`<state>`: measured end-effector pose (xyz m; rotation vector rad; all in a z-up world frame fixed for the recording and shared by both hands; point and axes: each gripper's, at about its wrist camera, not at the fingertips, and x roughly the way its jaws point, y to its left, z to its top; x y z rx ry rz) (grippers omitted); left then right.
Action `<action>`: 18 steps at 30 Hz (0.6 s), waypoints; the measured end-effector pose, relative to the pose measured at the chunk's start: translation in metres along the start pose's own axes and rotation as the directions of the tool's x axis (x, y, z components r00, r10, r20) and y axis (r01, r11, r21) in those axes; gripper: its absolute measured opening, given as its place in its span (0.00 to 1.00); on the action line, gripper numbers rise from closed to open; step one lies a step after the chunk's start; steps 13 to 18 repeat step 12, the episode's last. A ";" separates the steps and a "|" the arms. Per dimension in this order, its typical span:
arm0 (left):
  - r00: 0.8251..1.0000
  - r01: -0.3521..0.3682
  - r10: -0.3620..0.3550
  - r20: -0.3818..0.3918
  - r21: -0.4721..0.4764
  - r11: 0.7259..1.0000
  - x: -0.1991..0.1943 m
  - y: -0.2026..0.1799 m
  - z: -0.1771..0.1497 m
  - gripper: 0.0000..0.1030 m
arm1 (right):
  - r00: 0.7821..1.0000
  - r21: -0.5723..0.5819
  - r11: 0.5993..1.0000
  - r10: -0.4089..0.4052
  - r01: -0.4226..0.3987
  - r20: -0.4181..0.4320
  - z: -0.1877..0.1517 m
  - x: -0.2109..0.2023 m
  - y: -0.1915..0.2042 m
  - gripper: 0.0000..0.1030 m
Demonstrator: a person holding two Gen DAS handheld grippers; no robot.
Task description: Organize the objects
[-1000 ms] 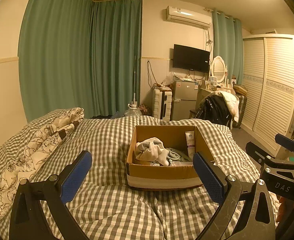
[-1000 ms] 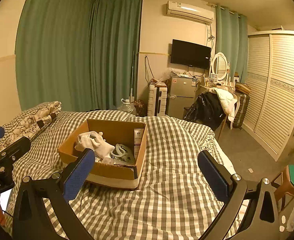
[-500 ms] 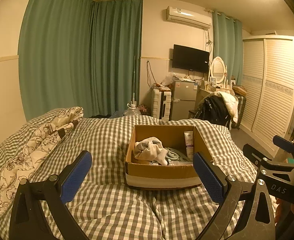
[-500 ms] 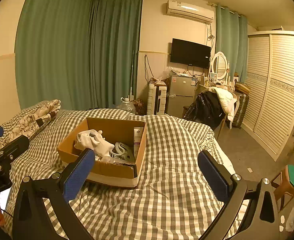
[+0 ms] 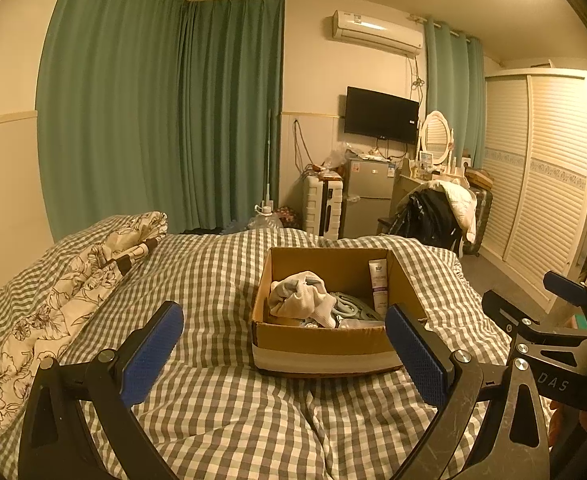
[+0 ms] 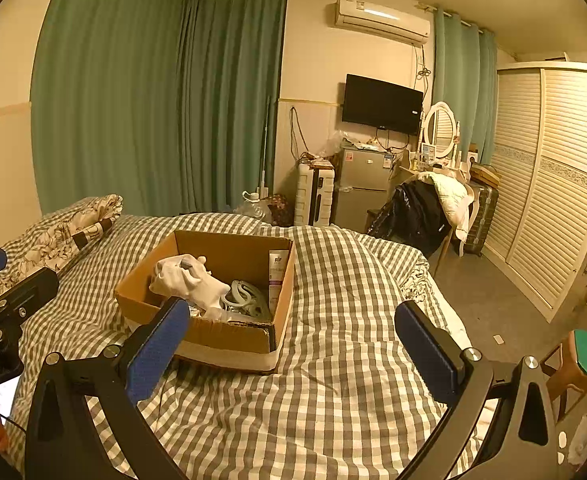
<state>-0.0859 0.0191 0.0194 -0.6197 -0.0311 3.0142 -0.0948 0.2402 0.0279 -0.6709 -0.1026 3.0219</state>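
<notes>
Over the last second very little has shifted: we have drawn both tools back a touch and lifted them slightly, so the cardboard box (image 5: 325,336) sits a little lower and smaller in each view than it did, and nothing inside it has moved. That tells us little about the task. The things are gathered in the box on the checked duvet (image 5: 221,408), which would suit either a box just filled or a box about to be emptied and sorted, and we cannot tell which.

Inside the box a crumpled white cloth (image 5: 301,298) lies on top toward the left, a grey looped strap (image 6: 245,298) lies beside it, and a white tube (image 6: 277,276) stands upright against the right-hand wall. A few smaller items lie beneath; they are too dim to name.

Our left gripper (image 5: 283,354) hovers low over the duvet, pointing straight at the box's near wall, its fingers spread wide and holding nothing. Our right gripper (image 6: 293,354) hangs level to the right of the box, aimed past its right corner over bare duvet, fingers likewise spread wide and empty. Each tool appears at the edge of the other's view, side by side and apart.
</notes>
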 end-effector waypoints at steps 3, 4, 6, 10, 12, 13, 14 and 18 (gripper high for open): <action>1.000 -0.002 0.002 -0.002 0.000 1.000 0.000 -0.001 0.000 1.00 | 1.000 -0.003 1.000 0.000 0.000 -0.003 -0.001 -0.001 0.000 1.00; 1.000 -0.002 0.002 -0.002 0.000 1.000 0.000 0.000 0.000 1.00 | 1.000 -0.003 1.000 0.000 0.000 -0.004 0.000 0.000 0.000 1.00; 1.000 -0.002 0.002 -0.004 0.000 1.000 0.000 0.000 -0.001 1.00 | 1.000 -0.002 1.000 0.001 -0.001 -0.003 0.000 0.000 0.000 1.00; 1.000 -0.005 0.005 -0.007 0.001 1.000 0.001 -0.001 -0.002 1.00 | 1.000 -0.002 1.000 0.002 -0.002 -0.003 0.000 -0.001 0.000 1.00; 1.000 -0.007 0.007 -0.006 0.005 1.000 0.001 -0.002 -0.002 1.00 | 1.000 -0.002 1.000 0.002 -0.002 -0.004 0.000 0.000 0.001 1.00; 1.000 -0.007 0.007 -0.006 0.005 1.000 0.001 -0.002 -0.002 1.00 | 1.000 -0.002 1.000 0.002 -0.002 -0.004 0.000 0.000 0.001 1.00; 1.000 -0.007 0.007 -0.006 0.005 1.000 0.001 -0.002 -0.002 1.00 | 1.000 -0.002 1.000 0.002 -0.002 -0.004 0.000 0.000 0.001 1.00; 1.000 -0.007 0.007 -0.006 0.005 1.000 0.001 -0.002 -0.002 1.00 | 1.000 -0.002 1.000 0.002 -0.002 -0.004 0.000 0.000 0.001 1.00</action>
